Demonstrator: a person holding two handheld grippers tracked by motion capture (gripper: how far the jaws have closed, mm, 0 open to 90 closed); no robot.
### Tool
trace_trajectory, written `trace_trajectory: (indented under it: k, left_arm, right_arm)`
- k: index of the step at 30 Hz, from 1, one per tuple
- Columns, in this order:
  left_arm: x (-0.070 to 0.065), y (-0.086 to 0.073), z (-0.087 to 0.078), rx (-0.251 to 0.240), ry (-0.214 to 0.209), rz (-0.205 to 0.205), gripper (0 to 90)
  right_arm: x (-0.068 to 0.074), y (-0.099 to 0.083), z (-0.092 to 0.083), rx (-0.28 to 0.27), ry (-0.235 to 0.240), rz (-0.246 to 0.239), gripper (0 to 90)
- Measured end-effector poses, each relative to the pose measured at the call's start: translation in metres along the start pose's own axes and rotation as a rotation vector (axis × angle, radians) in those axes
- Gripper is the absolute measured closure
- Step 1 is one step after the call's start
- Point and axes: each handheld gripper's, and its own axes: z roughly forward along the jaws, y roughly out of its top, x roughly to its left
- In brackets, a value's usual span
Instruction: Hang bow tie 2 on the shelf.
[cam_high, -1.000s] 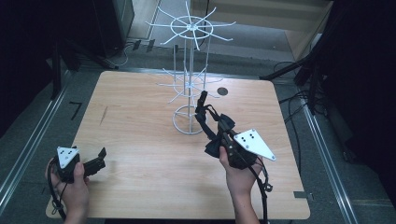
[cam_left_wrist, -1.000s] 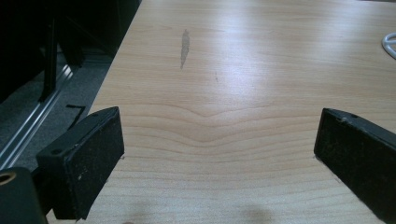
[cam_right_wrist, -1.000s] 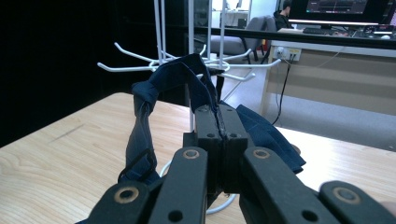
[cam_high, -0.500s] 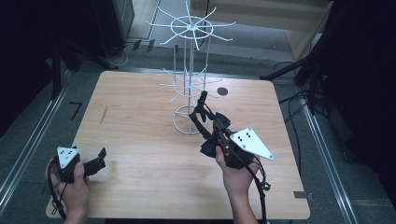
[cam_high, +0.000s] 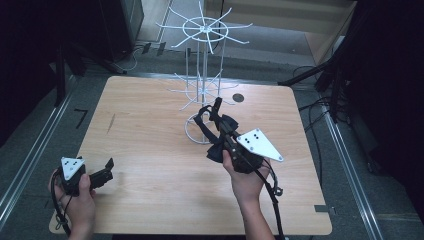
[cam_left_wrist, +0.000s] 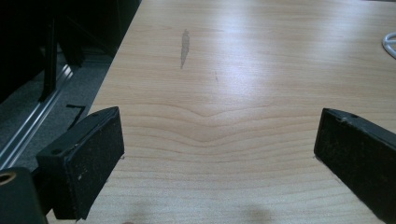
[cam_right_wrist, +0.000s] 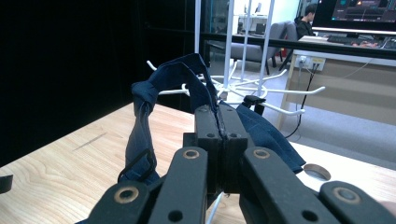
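A white wire display rack (cam_high: 202, 75) with hook arms stands at the table's far middle, its ring base (cam_high: 191, 133) on the wood. My right gripper (cam_high: 217, 105) is shut on a dark blue fabric piece with a knotted loop (cam_high: 216, 151), lifted beside the rack's lower hooks. In the right gripper view the shut jaws (cam_right_wrist: 218, 117) pinch the fabric (cam_right_wrist: 144, 122), whose loop rises in front of the rack's hook arms (cam_right_wrist: 261, 88). My left gripper (cam_high: 106, 170) rests at the front left, open, with bare wood between its jaws (cam_left_wrist: 217, 135).
The wooden table (cam_high: 150, 125) has a dark streak (cam_left_wrist: 184, 46) at its left and a round hole (cam_high: 238, 98) at the back right. Cables and dark stands lie on the floor around the table. The rack's base edge (cam_left_wrist: 390, 44) sits ahead of my left gripper.
My right hand has drifted slightly left and forward, towards the rack, with the fabric still held. The left gripper has not moved.
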Motion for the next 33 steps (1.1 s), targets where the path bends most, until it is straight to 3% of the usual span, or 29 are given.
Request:
trace_trajectory:
  k: [22,33]
  left_arm:
    - [0.001,0.000,0.000,0.003,0.001,-0.001,2.3]
    - [0.001,0.000,0.000,0.001,0.000,-0.001,2.4]
  right_arm:
    - [-0.009,-0.011,0.038,0.062,-0.033,0.019,90.0]
    - [-0.013,-0.017,0.048,0.086,-0.044,0.033,90.0]
